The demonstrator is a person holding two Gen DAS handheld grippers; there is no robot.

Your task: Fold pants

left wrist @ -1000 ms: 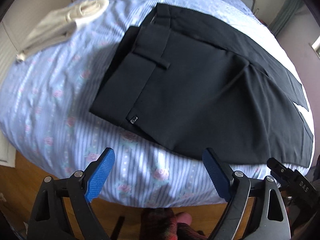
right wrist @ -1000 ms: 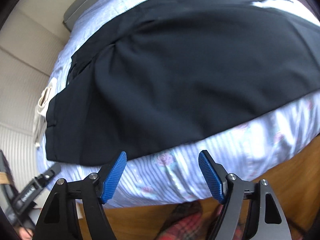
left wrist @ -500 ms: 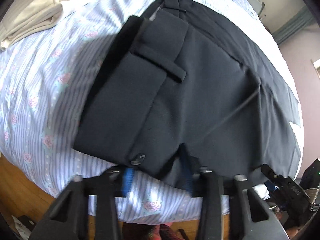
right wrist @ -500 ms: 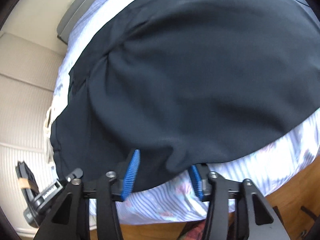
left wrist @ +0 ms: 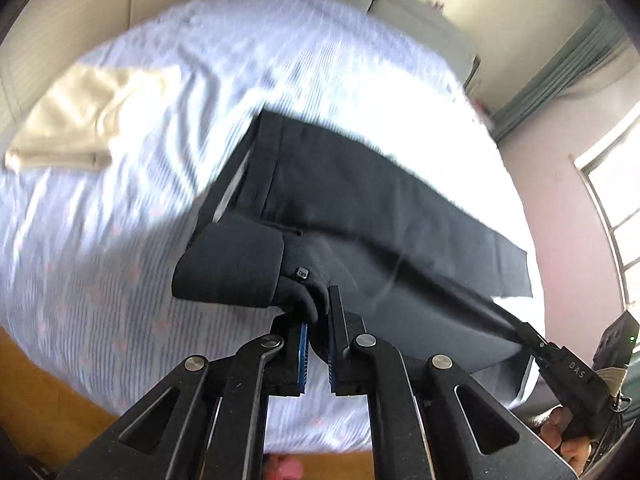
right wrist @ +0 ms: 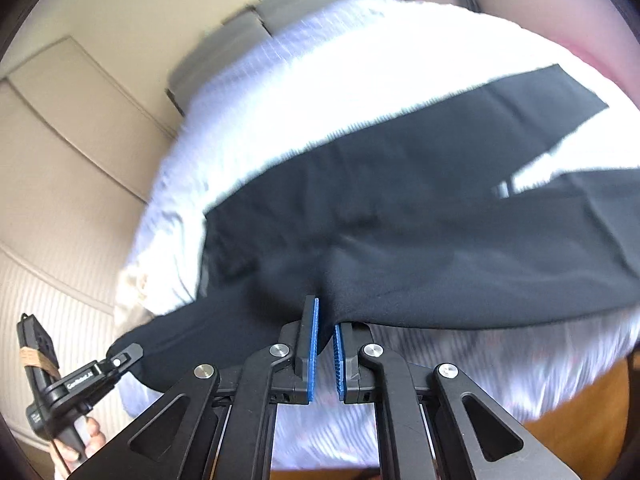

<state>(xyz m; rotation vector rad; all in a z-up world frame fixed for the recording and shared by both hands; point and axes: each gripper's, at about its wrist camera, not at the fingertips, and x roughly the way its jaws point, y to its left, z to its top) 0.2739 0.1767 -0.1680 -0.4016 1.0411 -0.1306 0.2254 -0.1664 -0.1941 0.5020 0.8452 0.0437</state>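
Black pants lie across the bed, waistband to the left, legs stretching right. My left gripper is shut on the near waistband edge beside a small metal hook, and the cloth there hangs lifted off the sheet. My right gripper is shut on the near edge of the pants further along the leg, and that edge is raised too. Each view shows the other gripper at its side, gripping the same edge: the right gripper and the left gripper. The far half of the pants rests flat.
The bed has a pale blue striped sheet. A folded cream garment lies at its far left. Grey pillows sit at the head, a window is at the right, and wooden floor runs along the near side.
Both grippers went from wide open in front of the bed to closed on the near edge of the pants, then rose, pulling that edge up off the sheet.
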